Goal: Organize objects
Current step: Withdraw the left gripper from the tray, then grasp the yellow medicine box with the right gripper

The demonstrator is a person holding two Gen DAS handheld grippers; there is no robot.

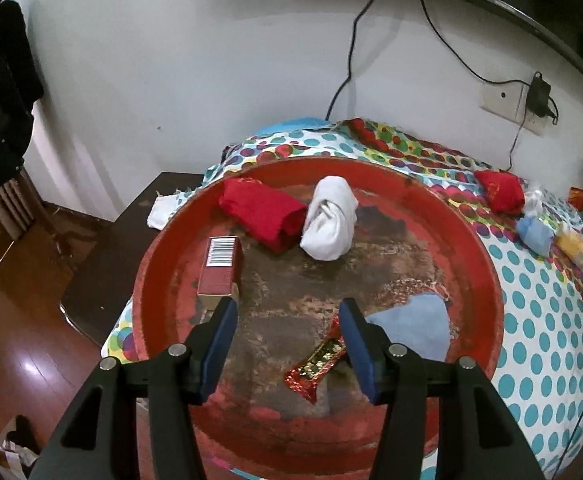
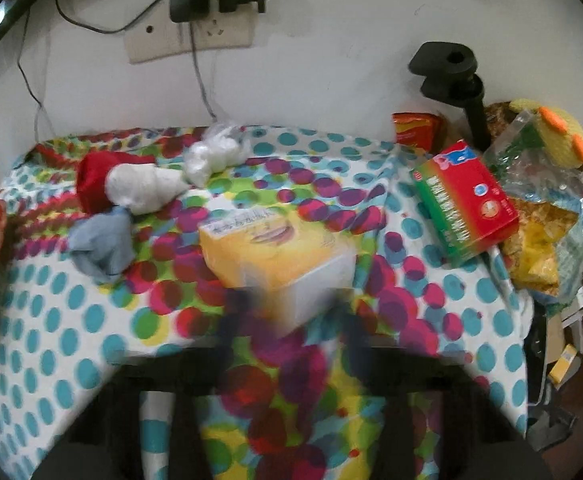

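Red tray (image 1: pixel 487 280) holds rolled socks (image 1: pixel 329 220), box (image 1: pixel 221 270), candy bar (image 1: pixel 319 364).

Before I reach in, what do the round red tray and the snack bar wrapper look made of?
Red tray: probably painted metal, with paint worn to dull brown patches across its floor. Snack bar wrapper: shiny red and gold foil or plastic film, crinkled ends.

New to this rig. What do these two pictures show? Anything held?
No robot: a person holds a two-finger gripper in each hand, with a fisheye camera on each looking forward along it. The left view shows the left gripper open above a red tray holding a red cloth roll, white cloth roll, red box, blue cloth and snack bar; it holds nothing. The right view shows the right gripper, blurred, apparently shut, by a yellow box on the dotted cloth; no clear grip.
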